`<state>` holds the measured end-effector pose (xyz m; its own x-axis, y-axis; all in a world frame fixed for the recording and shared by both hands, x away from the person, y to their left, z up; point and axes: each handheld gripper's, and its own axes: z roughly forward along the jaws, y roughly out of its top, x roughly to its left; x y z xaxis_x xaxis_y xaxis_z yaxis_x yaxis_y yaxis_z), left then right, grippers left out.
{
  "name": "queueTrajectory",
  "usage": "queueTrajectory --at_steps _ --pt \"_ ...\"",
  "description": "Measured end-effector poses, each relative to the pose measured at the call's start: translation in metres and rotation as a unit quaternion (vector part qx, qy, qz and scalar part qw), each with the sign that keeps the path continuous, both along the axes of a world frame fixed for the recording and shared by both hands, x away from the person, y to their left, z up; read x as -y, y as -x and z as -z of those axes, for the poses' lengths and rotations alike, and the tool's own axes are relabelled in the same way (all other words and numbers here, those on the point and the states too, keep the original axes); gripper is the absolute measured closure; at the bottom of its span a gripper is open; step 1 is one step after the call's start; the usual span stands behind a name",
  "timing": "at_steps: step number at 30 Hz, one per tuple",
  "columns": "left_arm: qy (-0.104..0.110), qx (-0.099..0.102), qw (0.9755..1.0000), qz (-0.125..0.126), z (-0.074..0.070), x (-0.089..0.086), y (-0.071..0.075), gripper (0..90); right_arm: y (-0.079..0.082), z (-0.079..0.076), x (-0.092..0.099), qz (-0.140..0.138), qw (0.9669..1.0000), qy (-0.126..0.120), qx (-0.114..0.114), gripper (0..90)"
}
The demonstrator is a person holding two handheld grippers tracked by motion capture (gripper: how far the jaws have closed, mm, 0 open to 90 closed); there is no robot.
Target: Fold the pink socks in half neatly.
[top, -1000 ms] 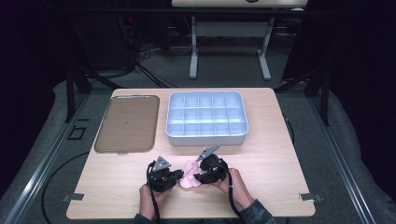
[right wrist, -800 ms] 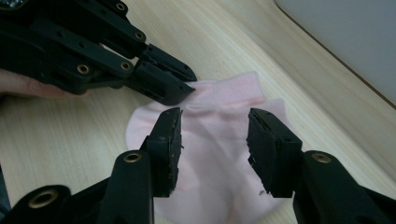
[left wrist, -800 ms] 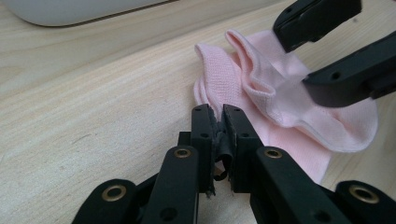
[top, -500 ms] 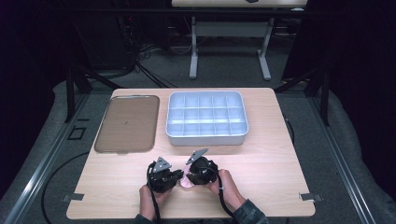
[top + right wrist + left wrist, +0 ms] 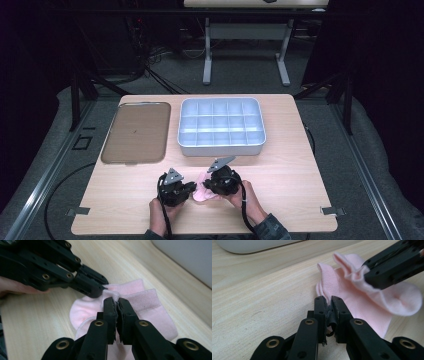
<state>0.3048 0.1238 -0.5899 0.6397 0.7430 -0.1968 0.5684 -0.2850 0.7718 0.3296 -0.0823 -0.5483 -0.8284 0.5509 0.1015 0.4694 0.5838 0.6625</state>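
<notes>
Near the front edge of the surface [image 5: 300, 200], at about six o'clock from the divided tray, lies a pink sock [image 5: 202, 192], pinched between the two tongs. The left tongs [image 5: 328, 305] are clamped on a fold at one edge; the right tongs [image 5: 117, 304] have just been closing and now grip the ribbed cuff. The sock looks light, soft and limp, so it will sag and fold wherever it is unsupported; the doubled cuff seems the surest place to hold, though thin knit can slip from a shallow bite. How much cloth each pair has is hard to judge. Bare wood lies open at three and nine o'clock. Farther off, at twelve o'clock, stands the compartment tray [image 5: 221, 147], with a flat brown tray [image 5: 135, 132] at eleven.
</notes>
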Motion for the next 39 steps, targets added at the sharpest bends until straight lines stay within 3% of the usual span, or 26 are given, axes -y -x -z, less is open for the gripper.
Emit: queueTrajectory --at_steps 7,14,15,17,21,24,27,31,35,39 --pt "0.0 0.0 1.0 0.0 0.0 0.0 0.0 83.1 0.0 -0.01 -0.001 -0.009 0.9995 -0.029 0.008 85.8" --pt "0.007 -0.003 1.0 -0.001 0.0 -0.001 -0.001 81.7 -0.003 -0.008 -0.012 -0.027 0.9994 -0.02 0.004 85.8" --pt "0.011 -0.004 0.9999 -0.001 -0.001 -0.003 -0.001 79.8 -0.005 -0.006 -0.012 -0.028 0.9993 -0.023 0.002 85.9" --pt "0.04 -0.012 0.9991 -0.006 -0.003 -0.007 0.0 71.3 -0.005 -0.005 -0.011 -0.026 0.9992 -0.029 -0.001 85.9" --pt "0.05 -0.008 0.9985 -0.018 -0.013 -0.019 0.007 59.0 -0.004 -0.004 -0.009 -0.028 0.9992 -0.029 0.002 85.9" --pt "0.056 -0.005 0.9978 -0.035 -0.015 -0.029 0.01 58.5 -0.004 -0.004 -0.01 -0.027 0.9993 -0.027 0.002 85.9" --pt "0.039 -0.004 0.9982 -0.045 -0.012 -0.032 0.013 65.7 -0.002 -0.005 -0.01 -0.029 0.9992 -0.028 0.004 85.8" --pt "0.004 -0.011 0.9996 -0.026 -0.004 -0.021 0.013 76.2 0.0 -0.005 -0.011 -0.034 0.999 -0.028 0.005 85.8" --pt "0.0 -0.012 0.9998 -0.018 0.0 -0.016 0.011 85.7 -0.001 -0.003 -0.014 -0.036 0.999 -0.025 0.004 85.8" --pt "0.0 -0.014 0.9997 -0.018 0.001 -0.015 0.01 89.6 -0.001 0.002 -0.02 -0.042 0.9989 -0.022 0.0 85.7"
